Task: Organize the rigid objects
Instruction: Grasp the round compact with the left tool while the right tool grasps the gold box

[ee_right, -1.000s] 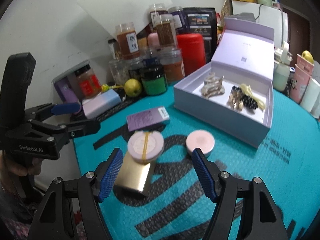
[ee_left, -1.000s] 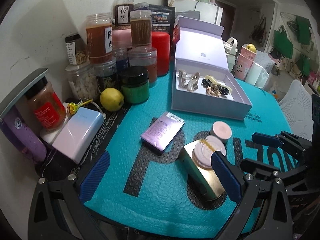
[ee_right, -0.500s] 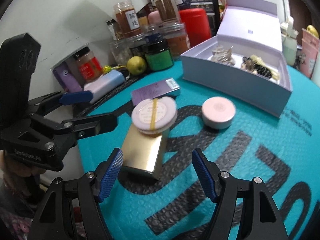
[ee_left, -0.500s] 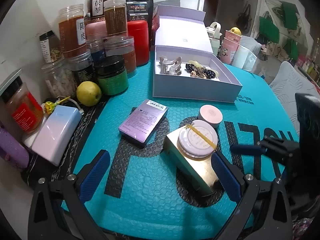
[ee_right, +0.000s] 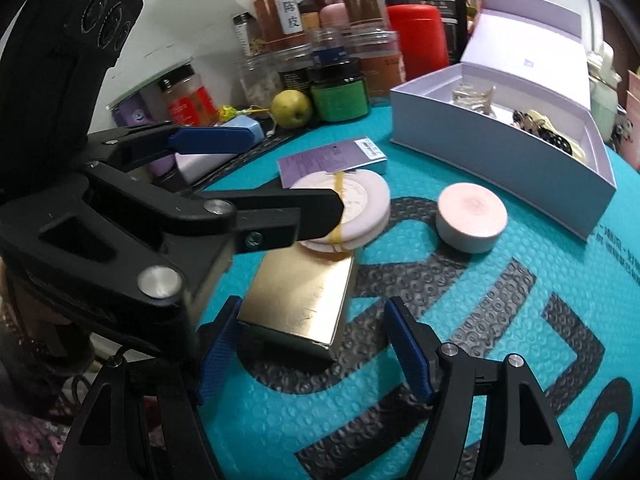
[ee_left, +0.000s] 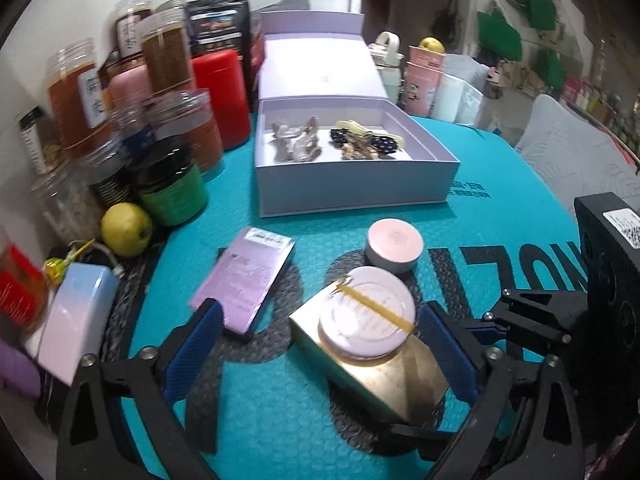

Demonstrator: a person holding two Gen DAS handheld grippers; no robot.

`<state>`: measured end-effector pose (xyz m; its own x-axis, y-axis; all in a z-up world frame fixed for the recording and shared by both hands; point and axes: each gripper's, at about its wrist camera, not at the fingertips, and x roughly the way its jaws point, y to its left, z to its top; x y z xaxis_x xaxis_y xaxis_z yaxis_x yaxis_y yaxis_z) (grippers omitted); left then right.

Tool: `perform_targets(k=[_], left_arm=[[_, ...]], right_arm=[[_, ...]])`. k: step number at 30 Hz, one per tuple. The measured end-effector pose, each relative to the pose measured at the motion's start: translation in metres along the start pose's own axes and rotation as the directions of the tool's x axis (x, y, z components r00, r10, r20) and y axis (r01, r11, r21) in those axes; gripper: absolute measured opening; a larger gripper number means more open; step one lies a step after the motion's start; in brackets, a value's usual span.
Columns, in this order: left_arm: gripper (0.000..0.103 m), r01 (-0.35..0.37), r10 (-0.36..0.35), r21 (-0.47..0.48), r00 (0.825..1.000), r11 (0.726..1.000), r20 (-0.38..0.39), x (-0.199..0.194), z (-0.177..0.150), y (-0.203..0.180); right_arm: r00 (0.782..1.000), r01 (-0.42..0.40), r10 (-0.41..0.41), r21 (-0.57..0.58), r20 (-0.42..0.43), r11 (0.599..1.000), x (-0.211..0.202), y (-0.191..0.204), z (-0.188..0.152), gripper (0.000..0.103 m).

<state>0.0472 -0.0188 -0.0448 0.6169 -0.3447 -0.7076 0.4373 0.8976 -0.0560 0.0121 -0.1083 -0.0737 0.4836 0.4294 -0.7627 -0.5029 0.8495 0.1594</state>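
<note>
White label on an amber jar reads 陈皮 in black.

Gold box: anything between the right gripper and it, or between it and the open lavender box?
Nothing blocks the right gripper: the gold box lies between its open jaws. A banded round compact rests on the gold box, the left gripper reaches over it, and a pink-lidded jar stands toward the lavender box.

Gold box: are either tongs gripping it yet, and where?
Nothing is held. The left tongs have been closing, pads apart either side of the round compact on the gold box; the right tongs are open at its near end.
</note>
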Motion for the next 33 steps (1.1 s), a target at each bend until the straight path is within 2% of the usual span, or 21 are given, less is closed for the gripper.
perform_targets(k=[6, 7, 9, 11, 13, 22, 27, 29, 31, 33], left_arm=[[0.071, 0.086, -0.086, -0.011, 0.995, 0.996, -0.051, 0.021, 0.004, -0.004], [0.071, 0.091, -0.092, -0.020, 0.994, 0.996, -0.055, 0.023, 0.004, -0.003], [0.065, 0.091, -0.092, -0.019, 0.995, 0.996, -0.038, 0.022, 0.003, -0.004], [0.054, 0.081, -0.081, -0.011, 0.997, 0.997, -0.015, 0.018, 0.003, -0.004], [0.054, 0.043, -0.043, -0.002, 0.999, 0.999, 0.000, 0.015, 0.003, -0.004], [0.054, 0.006, -0.006, -0.088, 1.000, 0.996, 0.005, -0.006, -0.008, 0.020], [0.054, -0.061, 0.063, -0.147, 0.998, 0.987, 0.009, -0.017, -0.021, 0.032], [0.054, -0.073, 0.075, -0.160, 0.997, 0.984, 0.000, -0.018, -0.027, 0.035], [0.054, -0.085, 0.086, -0.176, 0.996, 0.981, -0.005, -0.019, -0.032, 0.037], [0.054, -0.097, 0.096, -0.189, 0.995, 0.977, -0.011, -0.020, -0.037, 0.040]], right_arm=[[1.000, -0.006, 0.006, 0.022, -0.002, 1.000, -0.003, -0.005, -0.002, 0.072], [1.000, -0.006, 0.007, 0.024, -0.001, 1.000, -0.003, -0.006, -0.002, 0.072], [1.000, -0.005, 0.005, 0.030, 0.001, 1.000, -0.004, -0.007, -0.002, 0.072], [1.000, -0.006, 0.006, 0.040, 0.001, 0.999, -0.003, -0.009, -0.002, 0.072], [1.000, -0.008, 0.008, 0.049, 0.000, 0.999, -0.003, -0.011, -0.001, 0.072], [1.000, -0.008, 0.008, 0.052, 0.013, 0.999, -0.004, -0.011, 0.004, 0.072], [0.999, -0.023, 0.024, 0.045, -0.026, 0.999, 0.009, -0.009, 0.012, 0.072], [0.999, -0.009, 0.010, 0.023, -0.041, 1.000, 0.013, -0.006, 0.016, 0.068], [0.999, 0.029, -0.029, -0.001, -0.044, 1.000, 0.016, -0.003, 0.019, 0.054], [0.996, 0.076, -0.077, -0.031, -0.046, 0.997, 0.020, 0.000, 0.020, 0.047]])
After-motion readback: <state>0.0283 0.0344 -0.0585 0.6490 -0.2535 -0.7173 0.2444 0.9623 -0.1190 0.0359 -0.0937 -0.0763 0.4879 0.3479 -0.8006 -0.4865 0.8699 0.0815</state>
